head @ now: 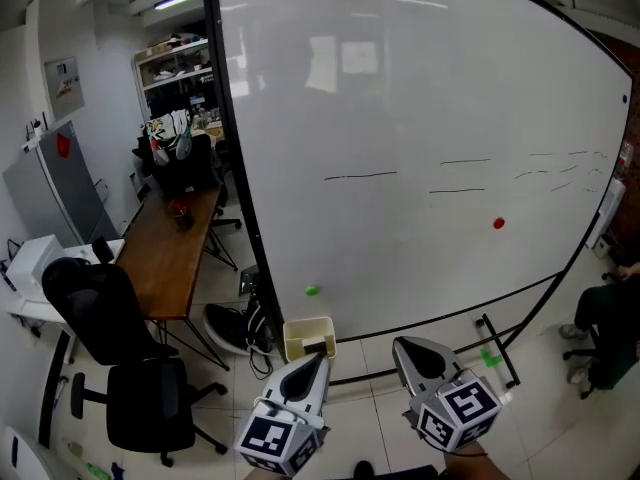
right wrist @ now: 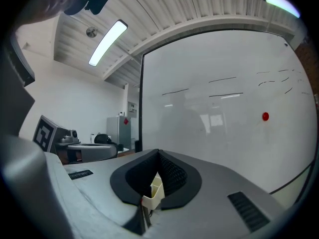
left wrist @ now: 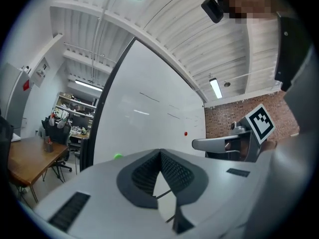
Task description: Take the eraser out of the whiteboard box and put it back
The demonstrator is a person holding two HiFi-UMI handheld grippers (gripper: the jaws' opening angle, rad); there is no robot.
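Left tongs (left wrist: 160, 154) and right tongs (right wrist: 158, 156) are each pressed together, pinching nothing, facing the whiteboard (head: 420, 118). At the whiteboard's lower left corner hangs the cream whiteboard box (head: 298, 330), mouth upward, long side along the board's bottom edge. Whether the eraser lies inside cannot be told.

A black office chair (head: 88, 306) stands beside a wooden table (head: 166, 260).

Wooden desk (head: 172, 253), black office chairs (head: 96, 310)
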